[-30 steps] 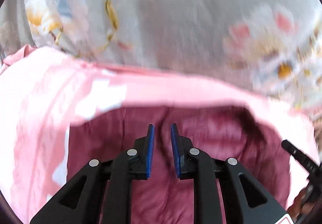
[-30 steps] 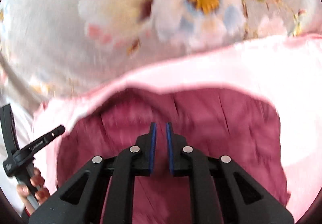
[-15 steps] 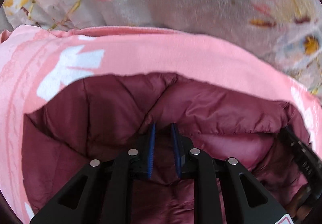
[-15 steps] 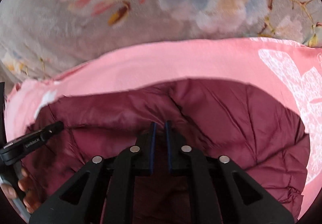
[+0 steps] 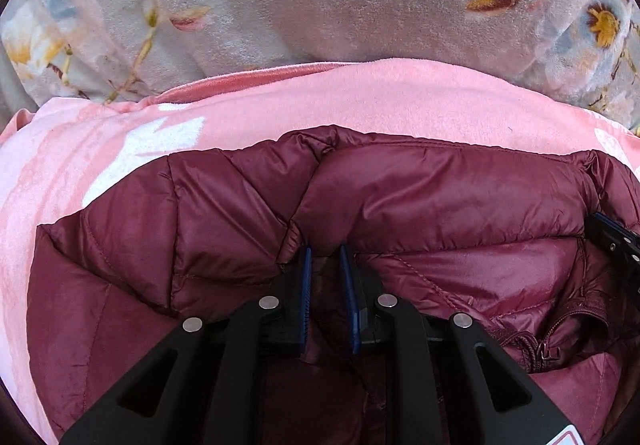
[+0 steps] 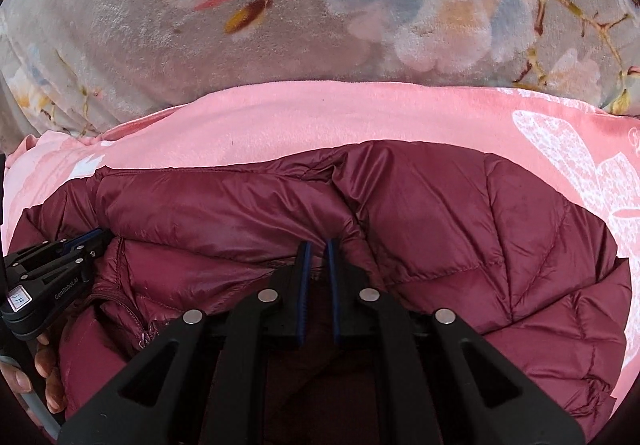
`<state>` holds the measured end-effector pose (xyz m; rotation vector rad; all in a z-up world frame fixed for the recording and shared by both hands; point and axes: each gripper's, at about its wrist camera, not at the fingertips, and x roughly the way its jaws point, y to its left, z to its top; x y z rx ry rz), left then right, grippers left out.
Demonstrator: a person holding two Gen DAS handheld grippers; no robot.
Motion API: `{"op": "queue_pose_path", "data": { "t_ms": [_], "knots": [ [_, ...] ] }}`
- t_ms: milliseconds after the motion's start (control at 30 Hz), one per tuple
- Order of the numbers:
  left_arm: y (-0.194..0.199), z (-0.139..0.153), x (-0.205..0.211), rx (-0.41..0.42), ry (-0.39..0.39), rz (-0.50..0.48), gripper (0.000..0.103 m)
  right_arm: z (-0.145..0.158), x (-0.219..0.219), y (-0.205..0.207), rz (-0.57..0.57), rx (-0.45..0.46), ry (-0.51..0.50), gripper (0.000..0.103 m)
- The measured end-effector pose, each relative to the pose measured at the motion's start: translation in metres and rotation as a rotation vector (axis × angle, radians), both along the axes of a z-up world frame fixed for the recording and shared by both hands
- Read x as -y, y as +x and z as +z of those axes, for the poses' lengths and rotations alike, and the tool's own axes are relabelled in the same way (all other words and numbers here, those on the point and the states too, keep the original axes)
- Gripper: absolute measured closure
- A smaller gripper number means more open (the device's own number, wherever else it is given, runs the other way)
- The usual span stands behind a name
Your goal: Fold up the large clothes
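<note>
A maroon quilted puffer jacket (image 5: 440,197) lies on a pink blanket (image 5: 360,101); it also shows in the right wrist view (image 6: 500,229). My left gripper (image 5: 325,257) is shut on a fold of the jacket near its collar. My right gripper (image 6: 318,247) is shut on another fold of the same jacket. The left gripper shows at the left edge of the right wrist view (image 6: 60,257), and the right gripper's tip shows at the right edge of the left wrist view (image 5: 612,237). The jacket's zipper (image 5: 540,349) lies between them.
The pink blanket (image 6: 320,117) with white prints lies on a grey floral plush cover (image 6: 280,25), which fills the far side in both views (image 5: 320,5).
Both grippers have carried the jacket edge forward and down onto the blanket. The jacket now lies lower and fuller in view, and the motion blur is gone.
</note>
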<state>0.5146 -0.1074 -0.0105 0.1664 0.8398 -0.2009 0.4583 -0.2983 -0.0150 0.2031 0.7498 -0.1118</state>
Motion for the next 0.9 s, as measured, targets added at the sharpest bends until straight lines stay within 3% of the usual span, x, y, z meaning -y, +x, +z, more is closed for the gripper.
{"op": "queue_pose_path", "data": {
  "t_ms": [467,767,800,833,867,900],
  "knots": [
    [-0.004,0.0,0.004,0.019,0.031,-0.002,0.086,0.0,0.0,0.002,0.009,0.003,-0.008,0.096],
    [-0.015,0.006,-0.001,0.014,0.067,-0.001,0.085,0.008,0.016,-0.013,-0.007,-0.012,0.117,0.096],
    [-0.022,0.01,-0.004,0.01,0.077,-0.001,0.082,0.02,0.021,-0.036,-0.034,-0.024,0.162,0.093],
    [-0.037,0.017,-0.014,0.006,0.065,-0.008,0.071,0.028,0.024,-0.052,-0.04,-0.021,0.184,0.088],
    [-0.054,0.025,-0.025,0.005,0.035,-0.026,0.064,0.037,0.027,-0.074,-0.049,-0.016,0.191,0.069],
    [-0.076,0.033,-0.042,0.007,0.002,-0.038,0.046,0.047,0.03,-0.107,-0.056,0.001,0.182,0.054]
  ]
}}
